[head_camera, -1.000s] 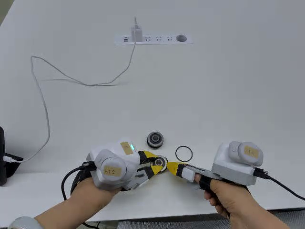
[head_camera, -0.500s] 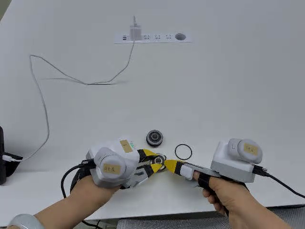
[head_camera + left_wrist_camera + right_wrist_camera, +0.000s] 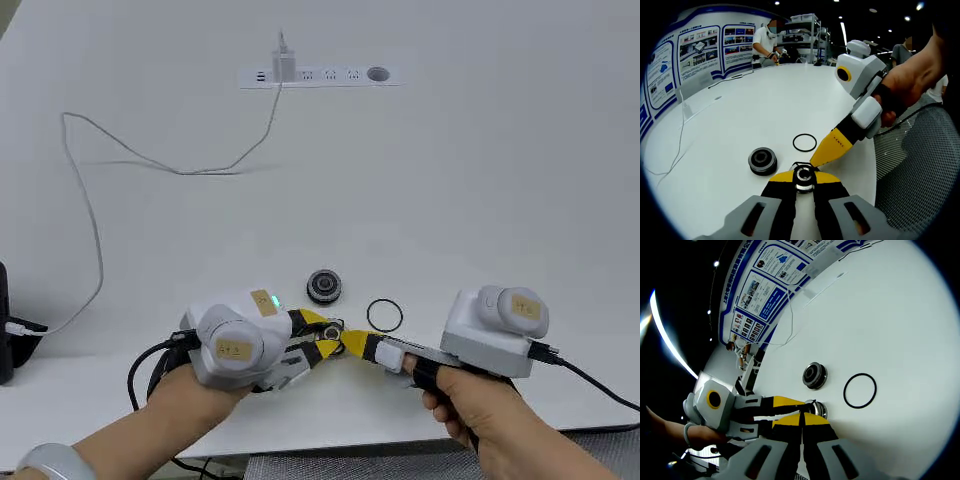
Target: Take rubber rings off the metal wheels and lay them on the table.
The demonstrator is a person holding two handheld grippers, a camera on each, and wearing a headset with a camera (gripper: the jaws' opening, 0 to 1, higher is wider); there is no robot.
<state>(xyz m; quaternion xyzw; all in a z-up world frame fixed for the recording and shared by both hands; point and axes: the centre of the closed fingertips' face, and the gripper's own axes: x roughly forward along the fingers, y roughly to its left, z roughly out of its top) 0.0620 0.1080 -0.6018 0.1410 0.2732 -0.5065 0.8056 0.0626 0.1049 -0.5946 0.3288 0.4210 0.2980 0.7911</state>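
left gripper (image 3: 804, 179) clamped on metal wheel (image 3: 817, 409); right gripper (image 3: 802, 419) pressed together at its rim, ring grip unclear | loose rubber ring (image 3: 385, 315), second wheel (image 3: 324, 286) apart on table (image 3: 450, 180)

Two metal wheels are being counted: a first wheel (image 3: 324, 286) on the surface (image 3: 480, 200) and a second wheel (image 3: 803, 176) being gripped. One loose rubber ring (image 3: 385, 316) is being seen. Two claws are being held, a left claw (image 3: 326, 335) and a right claw (image 3: 346, 342). One power strip (image 3: 320, 76), one plug (image 3: 285, 66) and one white cable (image 3: 182, 173) are being noted.
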